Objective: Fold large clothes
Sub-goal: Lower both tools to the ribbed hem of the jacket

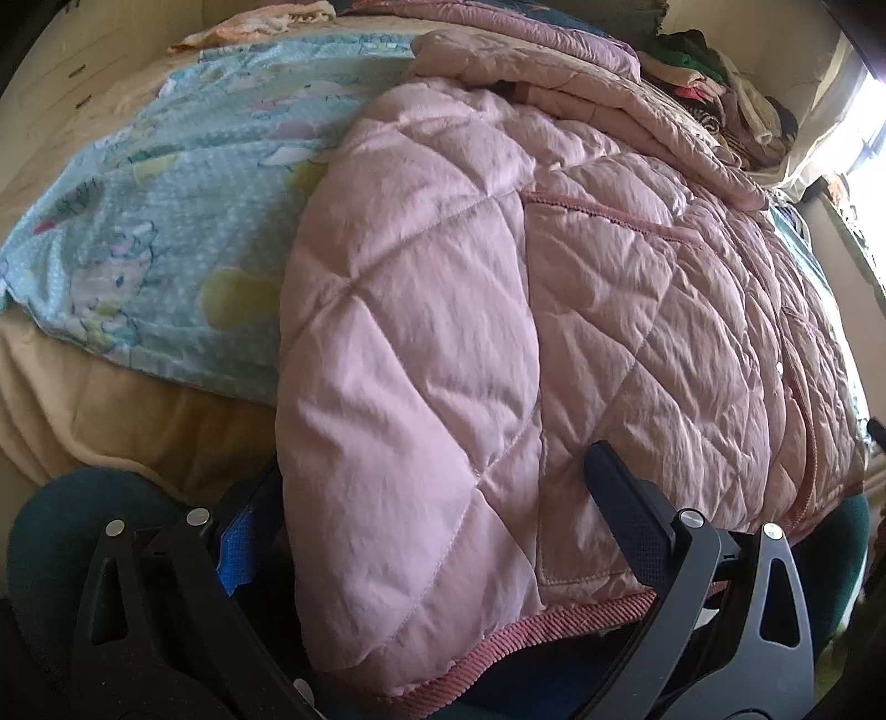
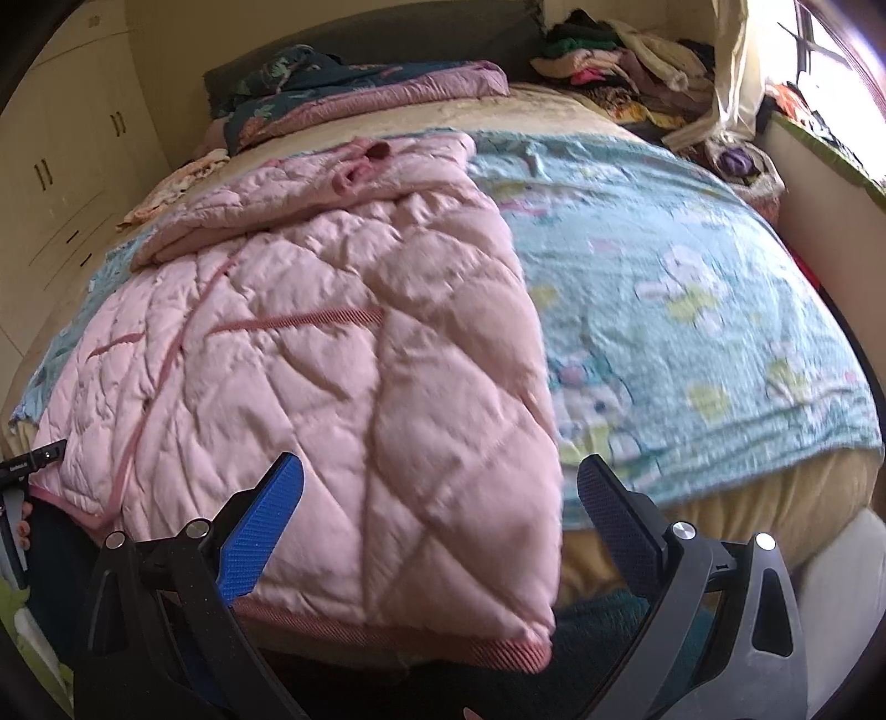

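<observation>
Bed (image 2: 720,498) under pink quilted jacket (image 2: 343,343)

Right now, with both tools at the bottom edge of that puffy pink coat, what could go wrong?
Two likely risks. The pink quilted padded jacket is thick and slippery-looking, so its ribbed hem may slide out of the open right tool or the open left tool when they close. The light blue cartoon-print blanket lies loose underneath and could get pinched or dragged along.

Cream wardrobe (image 2: 61,183), bright window (image 2: 830,50)
</observation>
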{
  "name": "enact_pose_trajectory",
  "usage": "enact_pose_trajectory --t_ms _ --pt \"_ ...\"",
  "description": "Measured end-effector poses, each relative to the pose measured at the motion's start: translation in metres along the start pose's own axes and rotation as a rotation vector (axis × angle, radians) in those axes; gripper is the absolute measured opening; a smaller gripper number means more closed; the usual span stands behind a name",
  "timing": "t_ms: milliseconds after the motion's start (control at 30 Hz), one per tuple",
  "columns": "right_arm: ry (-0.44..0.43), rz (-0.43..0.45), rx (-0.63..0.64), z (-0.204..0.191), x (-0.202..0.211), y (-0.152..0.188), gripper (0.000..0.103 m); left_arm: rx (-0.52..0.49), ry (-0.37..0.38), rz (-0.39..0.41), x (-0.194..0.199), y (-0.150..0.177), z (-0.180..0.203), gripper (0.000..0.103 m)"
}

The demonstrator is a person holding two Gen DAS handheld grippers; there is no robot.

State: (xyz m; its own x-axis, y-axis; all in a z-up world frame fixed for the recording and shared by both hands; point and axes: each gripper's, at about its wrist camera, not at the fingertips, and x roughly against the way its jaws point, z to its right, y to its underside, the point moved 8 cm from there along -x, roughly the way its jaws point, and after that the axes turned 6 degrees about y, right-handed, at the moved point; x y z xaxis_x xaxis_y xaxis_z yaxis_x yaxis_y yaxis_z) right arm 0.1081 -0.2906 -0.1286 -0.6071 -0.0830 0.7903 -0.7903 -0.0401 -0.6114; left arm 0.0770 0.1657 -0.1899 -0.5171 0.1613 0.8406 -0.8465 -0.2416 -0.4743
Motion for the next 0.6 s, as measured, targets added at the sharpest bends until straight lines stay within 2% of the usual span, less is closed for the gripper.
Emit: enact_pose_trajectory --t_ms 200,467,600 --pt "0.008 -0.068 -0.027 0.013 -0.010 0.022 0.099 -0.006 0.000 0.000 0.001 0.002 0.000 0.094" --pt "-0.008 -0.153 -0.039 0.008 -0.024 0.046 0.099 -0.006 0.008 -0.001 -0.001 0.003 0.002 0.094" --pt "-0.017 -0.163 -0.050 0.007 -0.026 0.051 0.097 -0.009 0.006 0.000 0.000 0.005 0.002 0.094"
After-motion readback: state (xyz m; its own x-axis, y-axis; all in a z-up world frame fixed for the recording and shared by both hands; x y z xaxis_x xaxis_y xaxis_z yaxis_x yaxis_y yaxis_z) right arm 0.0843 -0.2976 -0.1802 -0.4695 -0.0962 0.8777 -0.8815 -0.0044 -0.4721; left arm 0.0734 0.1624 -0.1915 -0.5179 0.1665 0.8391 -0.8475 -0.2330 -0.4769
